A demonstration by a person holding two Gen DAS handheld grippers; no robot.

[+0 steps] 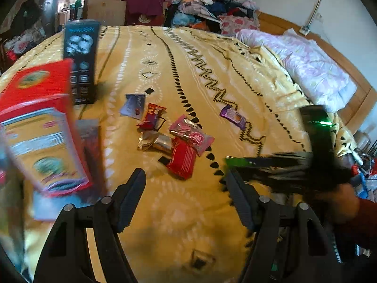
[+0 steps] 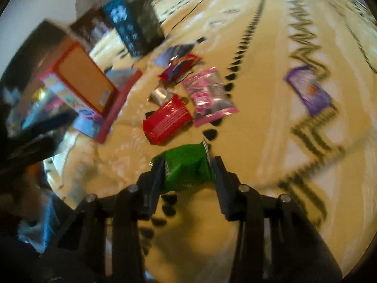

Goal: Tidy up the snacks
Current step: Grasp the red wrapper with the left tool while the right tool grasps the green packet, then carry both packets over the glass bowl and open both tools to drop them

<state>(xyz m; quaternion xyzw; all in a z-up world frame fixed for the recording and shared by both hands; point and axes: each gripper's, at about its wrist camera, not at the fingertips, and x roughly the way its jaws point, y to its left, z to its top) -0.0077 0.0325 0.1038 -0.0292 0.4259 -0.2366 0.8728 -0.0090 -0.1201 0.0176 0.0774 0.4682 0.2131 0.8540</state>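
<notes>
My right gripper [image 2: 188, 162] is shut on a green snack packet [image 2: 186, 167] and holds it above the yellow bedspread [image 2: 259, 122]. The packet also shows in the left wrist view [image 1: 236, 161], at the tip of the right gripper. Several snack packets lie loose on the bed: a red one [image 1: 182, 159], a pink one [image 1: 192, 134], a silver one [image 1: 154, 141], a dark red one [image 1: 152, 116], a blue one [image 1: 133, 106] and a purple one [image 1: 233, 115]. My left gripper [image 1: 186, 179] is open and empty, just short of the red packet. An open red box [image 2: 82, 82] stands at the left.
A tall dark box [image 1: 81, 61] stands behind the red box [image 1: 42, 122]. A folded pink quilt [image 1: 306, 66] lies at the bed's right side. A pile of clothes [image 1: 207, 4] sits beyond the bed's far edge.
</notes>
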